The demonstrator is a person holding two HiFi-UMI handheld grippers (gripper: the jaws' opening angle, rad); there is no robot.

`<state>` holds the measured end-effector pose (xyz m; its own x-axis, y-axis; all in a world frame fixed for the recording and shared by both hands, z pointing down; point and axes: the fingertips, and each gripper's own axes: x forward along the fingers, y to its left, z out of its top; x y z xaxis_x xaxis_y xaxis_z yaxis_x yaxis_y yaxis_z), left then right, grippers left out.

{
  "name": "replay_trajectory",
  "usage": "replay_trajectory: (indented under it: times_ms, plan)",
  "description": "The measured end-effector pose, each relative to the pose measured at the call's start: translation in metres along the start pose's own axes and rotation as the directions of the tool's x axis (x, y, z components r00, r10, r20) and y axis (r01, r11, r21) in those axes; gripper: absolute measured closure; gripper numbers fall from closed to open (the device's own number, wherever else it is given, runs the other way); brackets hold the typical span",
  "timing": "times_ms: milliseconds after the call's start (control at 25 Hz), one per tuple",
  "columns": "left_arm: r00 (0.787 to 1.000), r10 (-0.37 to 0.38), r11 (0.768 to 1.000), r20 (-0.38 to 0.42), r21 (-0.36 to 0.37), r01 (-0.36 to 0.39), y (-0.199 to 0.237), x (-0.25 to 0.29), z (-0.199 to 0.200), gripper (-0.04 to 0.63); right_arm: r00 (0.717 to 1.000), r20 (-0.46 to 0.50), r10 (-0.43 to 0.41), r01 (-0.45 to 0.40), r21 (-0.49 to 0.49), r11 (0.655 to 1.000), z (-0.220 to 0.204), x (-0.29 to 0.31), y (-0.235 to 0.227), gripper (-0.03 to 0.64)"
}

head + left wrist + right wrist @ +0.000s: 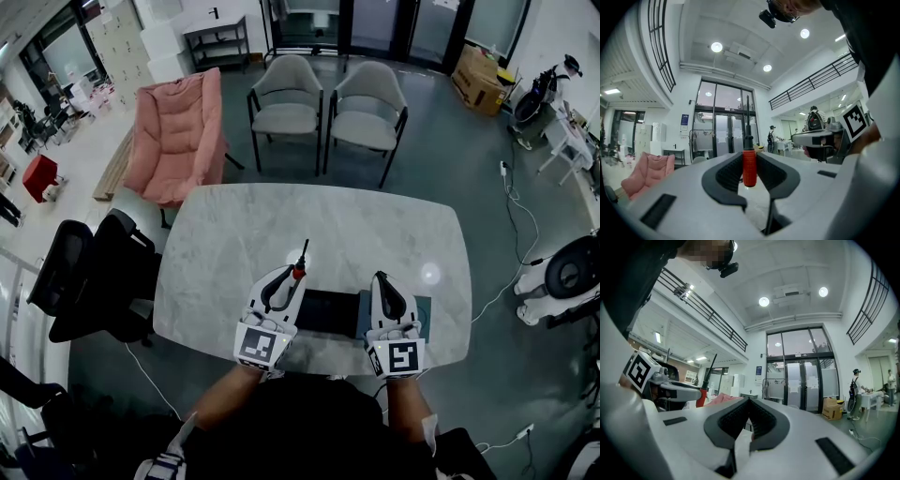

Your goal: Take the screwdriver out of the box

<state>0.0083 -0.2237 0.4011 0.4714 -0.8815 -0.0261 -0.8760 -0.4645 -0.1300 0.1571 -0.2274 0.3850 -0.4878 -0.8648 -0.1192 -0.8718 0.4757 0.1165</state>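
In the left gripper view, a screwdriver [749,168] with a red handle and a thin black shaft stands upright between the pads, and my left gripper [749,160] is shut on the handle. The head view shows this gripper [292,275] holding the screwdriver [299,271] above the table, just left of a flat dark box [326,313] near the front edge. My right gripper [379,278] hovers at the box's right end. In its own view the right gripper [749,402] has its jaws together with nothing between them, and the screwdriver [701,401] shows at the left.
The grey marble table [375,225] carries only the box. Two grey chairs [286,103] [368,114] stand beyond its far edge, a pink armchair [178,141] at the far left, and a black office chair [89,277] against the left side. Cables [514,225] run over the floor on the right.
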Motion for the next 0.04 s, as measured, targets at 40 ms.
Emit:
replay_trajectory:
  times_ms: [40]
  plan:
    - [1.000,-0.003,1.000,0.008,0.009,0.003,-0.0002,0.0007,0.0008,0.500,1.000,0.000,-0.002,0.002,0.000,1.000,-0.0007,-0.0001,-0.0005,0.597]
